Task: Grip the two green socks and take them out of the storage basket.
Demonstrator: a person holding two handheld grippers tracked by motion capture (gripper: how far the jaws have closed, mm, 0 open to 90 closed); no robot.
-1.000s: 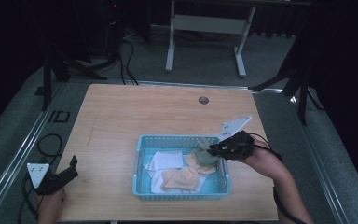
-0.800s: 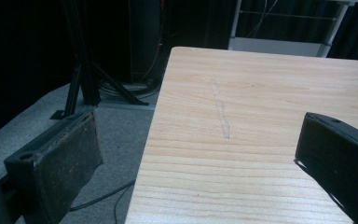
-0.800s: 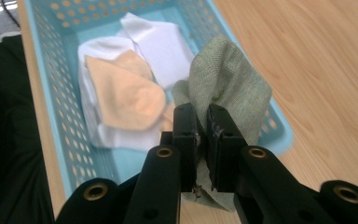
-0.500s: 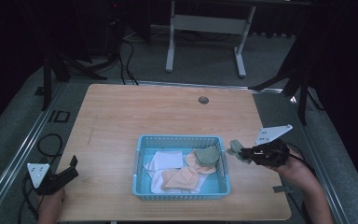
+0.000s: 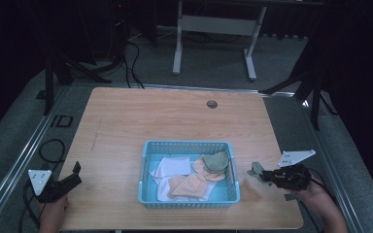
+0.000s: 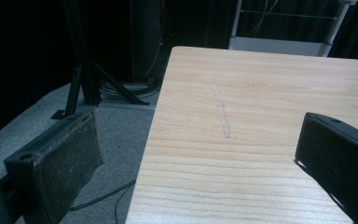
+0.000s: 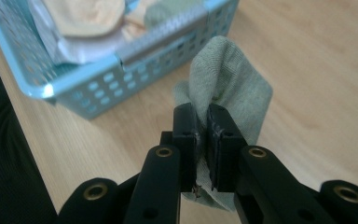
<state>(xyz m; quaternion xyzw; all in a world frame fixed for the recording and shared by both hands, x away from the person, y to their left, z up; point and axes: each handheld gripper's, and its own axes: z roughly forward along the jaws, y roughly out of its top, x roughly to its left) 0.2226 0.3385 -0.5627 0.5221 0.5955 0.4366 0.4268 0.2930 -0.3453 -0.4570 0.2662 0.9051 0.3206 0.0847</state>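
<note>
Light wooden table [image 5: 141,121], blue basket [image 5: 188,200] near its front edge

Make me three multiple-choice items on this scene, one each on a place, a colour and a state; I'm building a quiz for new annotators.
1. Where is the green sock held by the right gripper?
A. inside the basket
B. over the table, outside the basket
C. on the floor

2. What colour is the basket?
A. light blue
B. red
C. black

3. How does the left gripper stand?
A. shut on a cloth
B. open, nothing between its jaws
C. shut on the basket rim

Key: 1 B, the sock hangs beside the basket wall over the wood; 2 A, its perforated walls are light blue; 3 B, bare table shows between the spread jaws.
</note>
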